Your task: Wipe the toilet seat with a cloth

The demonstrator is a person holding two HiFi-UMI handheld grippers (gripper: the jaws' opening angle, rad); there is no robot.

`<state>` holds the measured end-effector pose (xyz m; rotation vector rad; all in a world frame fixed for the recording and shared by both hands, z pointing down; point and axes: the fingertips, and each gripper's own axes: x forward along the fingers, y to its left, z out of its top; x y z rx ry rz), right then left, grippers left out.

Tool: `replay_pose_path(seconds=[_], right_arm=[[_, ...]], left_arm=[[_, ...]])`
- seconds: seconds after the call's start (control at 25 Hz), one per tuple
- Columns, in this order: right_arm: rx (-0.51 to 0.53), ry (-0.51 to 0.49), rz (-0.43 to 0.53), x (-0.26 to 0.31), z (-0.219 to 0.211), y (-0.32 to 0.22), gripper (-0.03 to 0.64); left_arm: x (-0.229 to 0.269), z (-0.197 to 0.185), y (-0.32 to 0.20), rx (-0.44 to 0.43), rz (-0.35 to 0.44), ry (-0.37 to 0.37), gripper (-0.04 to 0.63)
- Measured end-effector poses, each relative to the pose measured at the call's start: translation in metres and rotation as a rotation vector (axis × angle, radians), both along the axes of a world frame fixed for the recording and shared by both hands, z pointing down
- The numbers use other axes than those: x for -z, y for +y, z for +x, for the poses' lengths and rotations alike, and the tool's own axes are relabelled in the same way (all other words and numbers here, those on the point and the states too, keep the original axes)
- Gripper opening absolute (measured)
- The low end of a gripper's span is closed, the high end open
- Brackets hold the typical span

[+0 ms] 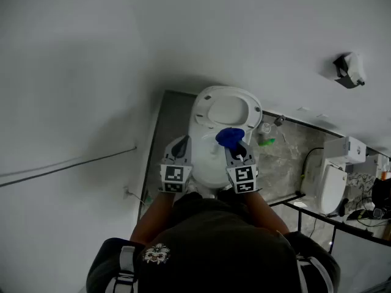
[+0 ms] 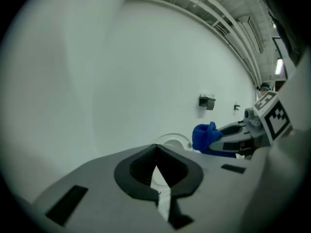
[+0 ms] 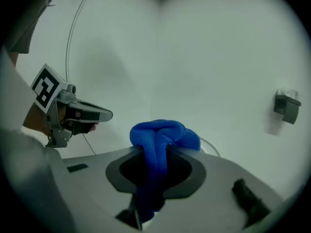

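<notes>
Left of centre, the left gripper (image 1: 181,145) has its jaws pressed together, empty. Beside it, the right gripper (image 1: 239,146) clamps a blue cloth (image 1: 230,137).

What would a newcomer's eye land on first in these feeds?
The bright blue cloth, bunched and pinched in the jaws of the right gripper, is the only strong colour against the white walls. It hangs at the near rim of the white toilet, at the centre of the head view. To its left, the left gripper is shut and empty.
</notes>
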<state>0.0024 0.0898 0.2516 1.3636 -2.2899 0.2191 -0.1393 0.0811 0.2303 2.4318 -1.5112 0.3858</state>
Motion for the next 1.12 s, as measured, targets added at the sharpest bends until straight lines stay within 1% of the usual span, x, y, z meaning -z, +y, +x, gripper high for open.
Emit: replay_pose_path(seconds=[0.16, 0.28, 0.44, 0.6, 0.88, 1.12], right_arm=[[0.034, 0.022, -0.039, -0.021, 0.000, -0.038, 0.083], [0.069, 0.031, -0.065, -0.038, 0.002, -0.071, 0.083], [0.101, 0.047, -0.103, -0.067, -0.001, -0.116, 0.083], [0.118, 0.061, -0.133, -0.086, -0.005, -0.147, 0.083], [0.096, 0.086, -0.167, -0.112, -0.002, -0.181, 0.083], [0.052, 0.084, -0.147, -0.111, 0.015, -0.190, 0.083]], left_arm=[[-0.012, 0.002, -0.027, 0.029, -0.022, 0.008, 0.006], [-0.018, 0.008, -0.041, 0.071, -0.051, 0.024, 0.006], [-0.041, 0.018, -0.048, 0.107, -0.110, 0.009, 0.006], [-0.052, 0.031, -0.047, 0.122, -0.139, 0.004, 0.006], [-0.072, 0.040, -0.062, 0.111, -0.167, -0.029, 0.006], [-0.084, 0.041, -0.077, 0.099, -0.179, -0.026, 0.006]])
